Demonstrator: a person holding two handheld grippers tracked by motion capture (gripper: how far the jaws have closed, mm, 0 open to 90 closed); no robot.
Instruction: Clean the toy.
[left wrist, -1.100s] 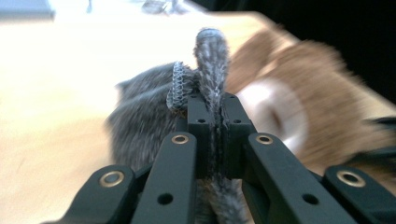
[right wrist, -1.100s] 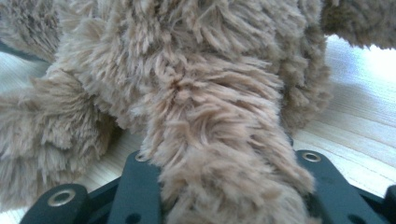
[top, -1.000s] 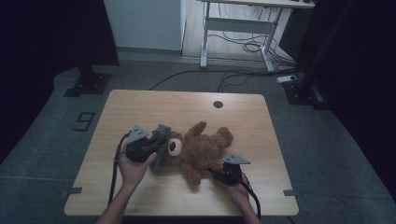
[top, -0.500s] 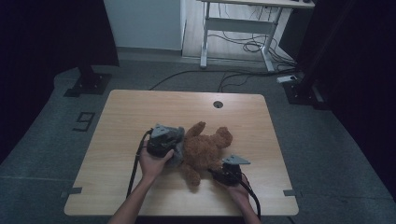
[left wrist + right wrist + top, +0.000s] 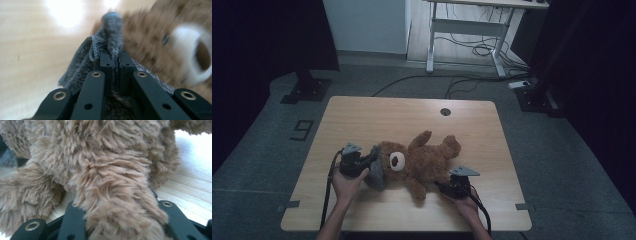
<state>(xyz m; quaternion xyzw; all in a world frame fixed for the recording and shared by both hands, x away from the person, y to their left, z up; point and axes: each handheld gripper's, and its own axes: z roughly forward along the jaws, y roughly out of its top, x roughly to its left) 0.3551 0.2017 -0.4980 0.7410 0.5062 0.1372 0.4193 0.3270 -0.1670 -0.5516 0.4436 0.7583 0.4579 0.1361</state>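
A brown teddy bear (image 5: 424, 159) lies on its back in the middle of the wooden table (image 5: 377, 115), head to the left, white muzzle (image 5: 397, 161) up. A grey knit cloth (image 5: 376, 175) lies against its head. My left gripper (image 5: 370, 162) is shut on that cloth; in the left gripper view the knit fabric (image 5: 110, 30) is pinched between the black fingers (image 5: 106, 61), with the blurred bear's head (image 5: 155, 35) just beyond. My right gripper (image 5: 441, 185) is shut on one of the bear's legs (image 5: 120, 202), whose fur hides the jaw tips.
A round cable hole (image 5: 445, 111) sits near the table's far edge. Behind the table stand a white-legged desk (image 5: 462, 40) with cables on the floor, and dark stand bases at the left (image 5: 304, 87) and right (image 5: 537, 97).
My left gripper swung right over the bear's head with the grey cloth, then came back left and lower beside the head. The right gripper and the bear's leg stayed put.
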